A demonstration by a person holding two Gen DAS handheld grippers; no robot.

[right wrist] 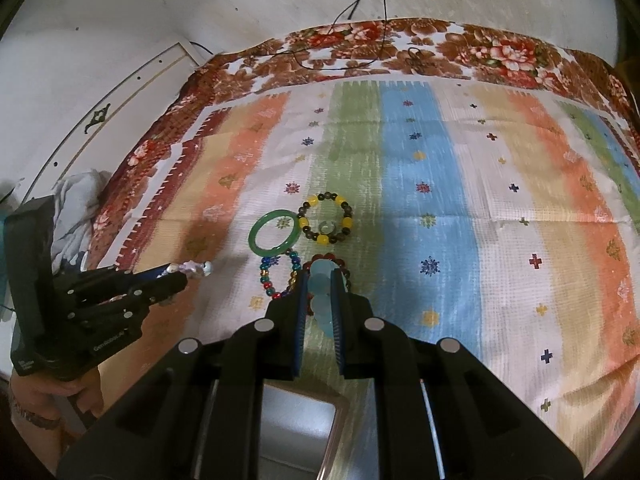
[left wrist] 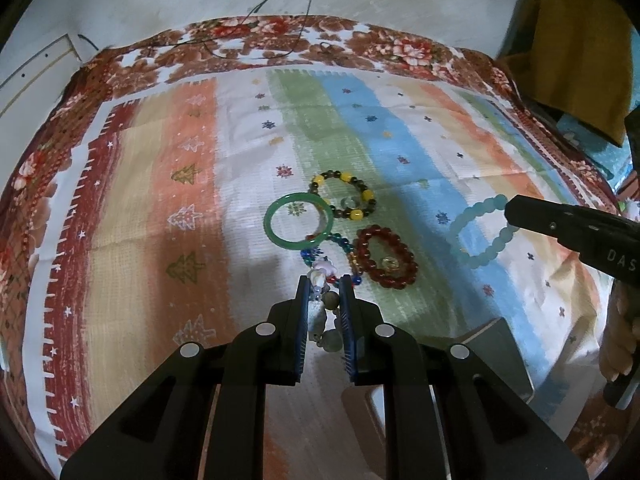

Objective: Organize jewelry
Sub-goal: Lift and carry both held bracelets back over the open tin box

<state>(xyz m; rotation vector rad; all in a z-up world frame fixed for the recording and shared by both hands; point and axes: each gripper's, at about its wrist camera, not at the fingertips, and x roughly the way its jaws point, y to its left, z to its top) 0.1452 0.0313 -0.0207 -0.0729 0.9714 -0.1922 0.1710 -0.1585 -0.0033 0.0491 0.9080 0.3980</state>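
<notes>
My left gripper point(left wrist: 325, 282) is shut on a pale charm bracelet point(left wrist: 322, 308) whose beads hang between the pads, lifted off the striped cloth point(left wrist: 160, 200). My right gripper point(right wrist: 320, 276) is shut on a light blue bead bracelet point(right wrist: 322, 284), which dangles as a loop point(left wrist: 476, 236) in the left wrist view. Still lying on the cloth are a green bangle point(left wrist: 298, 222), a yellow-and-dark bead bracelet point(left wrist: 344, 196), a red bead bracelet point(left wrist: 386, 256) and a multicolour bead bracelet point(right wrist: 278, 274). A small ring lies inside each of the yellow and red loops.
A grey open box point(right wrist: 304, 394) sits right under the right gripper, near the cloth's front edge. A person's hand point(right wrist: 48, 392) holds the left gripper point(right wrist: 182, 276). Black cables point(right wrist: 360, 0) trail over the far floral border. A mustard cloth point(left wrist: 576, 48) hangs at far right.
</notes>
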